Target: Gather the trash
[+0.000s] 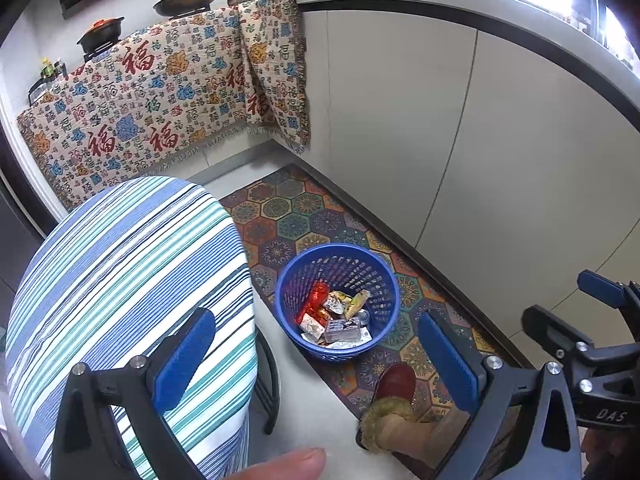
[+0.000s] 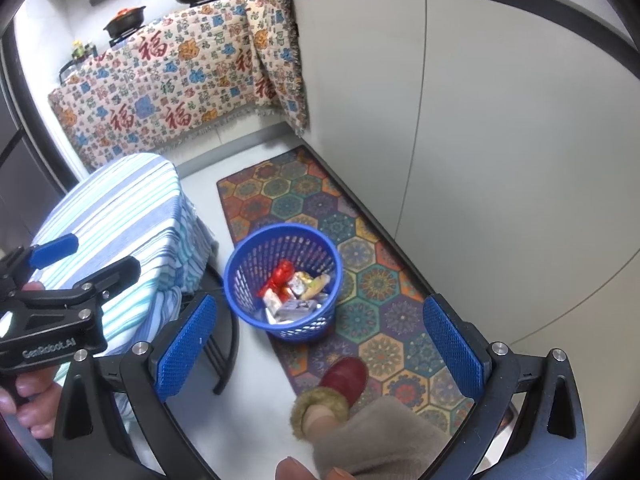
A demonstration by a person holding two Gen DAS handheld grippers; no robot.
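A blue plastic waste basket (image 1: 384, 276) stands on the patterned floor mat and also shows in the right wrist view (image 2: 244, 264). It holds several pieces of trash (image 1: 336, 316): a red foil wrapper, small printed packets and a clear box, seen too in the right wrist view (image 2: 294, 292). My left gripper (image 1: 316, 356) is open and empty, held high above the floor, short of the basket. My right gripper (image 2: 320, 344) is open and empty, also above the floor near the basket. Each gripper appears at the edge of the other's view.
A table with a blue-striped cloth (image 1: 120, 272) stands left of the basket. A hexagon-patterned mat (image 2: 380, 288) runs along grey cabinets (image 1: 460, 140). A patterned cloth (image 1: 160, 96) hangs over the counter with pots. The person's red slipper (image 2: 346, 376) is near the basket.
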